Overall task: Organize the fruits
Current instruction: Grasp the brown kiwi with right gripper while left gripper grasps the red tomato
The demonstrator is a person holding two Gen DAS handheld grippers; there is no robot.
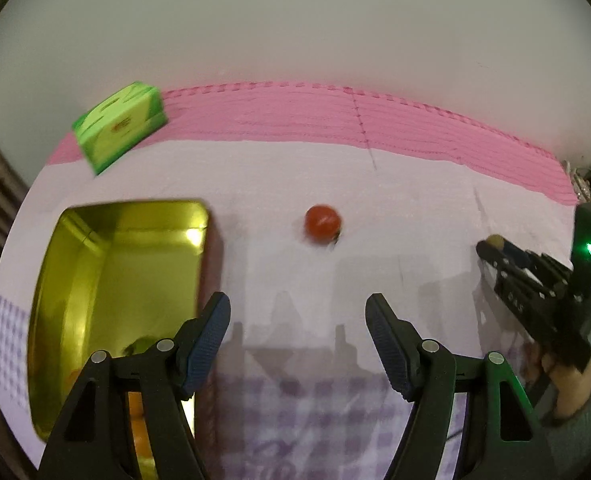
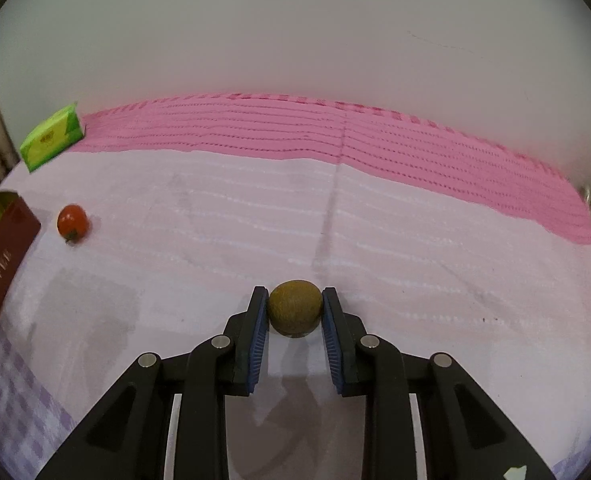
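The right gripper was clamped on a kiwi, its 2 pads pressed against the fruit's sides near the middle of the table; whether the kiwi was lifted or resting on the cloth could not be told. The left gripper hung with its fingers wide apart and nothing between them, just beside the tin that stood toward the table's left edge. Orange fruit showed at the near end of the tin, partly hidden behind the left gripper. A tomato lay loose on the cloth, near the tin's right wall.

The kiwi was gripped only near the fingertips, so it could have slipped forward and rolled if the squeeze eased during the carry. The tomato sat between the kiwi and the tin; a low sweep leftward could have knocked it rolling. The left gripper also crowded the tin's near right corner, so the 2 tools could have collided there.

Room looked generous across the middle and right of the table. A green box sat at the far left corner, well apart from the route.
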